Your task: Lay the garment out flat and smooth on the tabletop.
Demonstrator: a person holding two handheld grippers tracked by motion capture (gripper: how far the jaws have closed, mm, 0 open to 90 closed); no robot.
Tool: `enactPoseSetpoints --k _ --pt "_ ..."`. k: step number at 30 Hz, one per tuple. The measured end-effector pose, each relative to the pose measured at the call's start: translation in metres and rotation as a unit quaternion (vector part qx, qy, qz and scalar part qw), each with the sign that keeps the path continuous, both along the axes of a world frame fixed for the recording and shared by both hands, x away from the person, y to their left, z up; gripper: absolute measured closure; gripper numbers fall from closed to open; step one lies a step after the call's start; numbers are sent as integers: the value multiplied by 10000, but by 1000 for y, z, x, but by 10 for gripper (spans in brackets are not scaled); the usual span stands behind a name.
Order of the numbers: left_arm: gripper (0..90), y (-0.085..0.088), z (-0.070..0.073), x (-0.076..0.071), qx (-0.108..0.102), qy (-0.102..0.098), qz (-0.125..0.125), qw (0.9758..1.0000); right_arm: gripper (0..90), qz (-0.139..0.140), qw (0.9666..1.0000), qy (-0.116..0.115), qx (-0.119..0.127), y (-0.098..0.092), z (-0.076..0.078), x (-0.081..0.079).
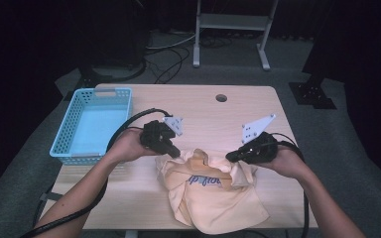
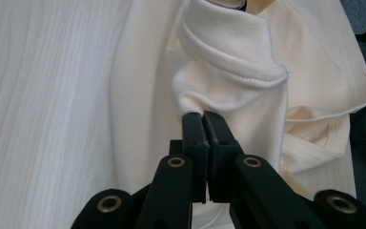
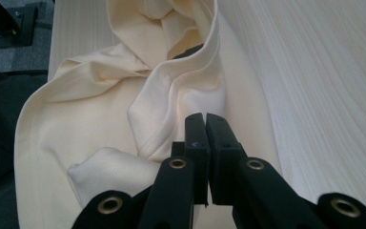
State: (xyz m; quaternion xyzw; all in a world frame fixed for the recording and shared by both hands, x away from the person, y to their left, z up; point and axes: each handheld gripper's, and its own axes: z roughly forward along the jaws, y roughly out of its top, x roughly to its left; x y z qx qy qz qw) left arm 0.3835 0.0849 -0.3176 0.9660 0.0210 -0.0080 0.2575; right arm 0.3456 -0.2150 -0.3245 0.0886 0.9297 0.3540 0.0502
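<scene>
A pale yellow T-shirt (image 1: 213, 193) with blue lettering lies crumpled on the near half of the wooden table (image 1: 198, 106). My left gripper (image 1: 176, 152) is at the shirt's upper left edge, my right gripper (image 1: 229, 157) at its upper right edge. In the left gripper view the jaws (image 2: 203, 114) are pressed together, with a hemmed fold of the shirt (image 2: 228, 62) pinched at their tips. In the right gripper view the jaws (image 3: 204, 116) are likewise shut on a raised fold of the cloth (image 3: 171, 95). Between the two grippers the shirt's top edge is bunched and lifted.
A light blue perforated basket (image 1: 74, 121) with nothing in it stands at the table's left edge. A round cable hole (image 1: 221, 97) sits near the far edge. Bare wood lies beyond the shirt. A white metal stand (image 1: 230, 29) and cables are on the floor behind.
</scene>
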Motion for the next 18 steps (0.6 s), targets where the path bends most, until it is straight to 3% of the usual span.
enactPoseSetpoints --k 7,9,10,11,12,13,14,15,16,17,18 --pt "878 -4 -13 16 9 160 -83 9998 880 111 9997 183 -137 4 -7 15" --pt "879 -7 -14 31 34 24 133 9999 882 167 9993 248 -240 6 -9 27" --pt "883 -8 -11 42 45 -155 424 9990 883 130 9992 217 -324 9 -7 36" --pt "883 -9 -6 58 0 -400 870 9954 885 -22 9992 106 -386 11 -2 50" --pt "881 -10 1 74 -105 -649 1417 9877 884 -347 9984 -98 -430 13 7 68" --pt "873 -10 9 89 -255 -938 1945 9761 880 -1005 9927 -510 -435 14 20 89" --pt "791 -9 16 102 -484 -1096 2504 9607 877 -1744 9800 -859 -415 13 33 107" --pt "717 -7 20 109 -706 -1000 2739 9539 838 -2340 9644 -1178 -351 11 45 119" --pt "721 -5 24 113 -1079 -884 2841 9486 829 -2720 9535 -1280 -194 10 51 124" --pt "709 -9 22 109 -1141 -830 2678 9531 803 -2693 9553 -1218 -50 12 55 122" --pt "690 -9 22 109 -1141 -830 2678 9531 803 -2693 9553 -1218 -50 12 55 122"
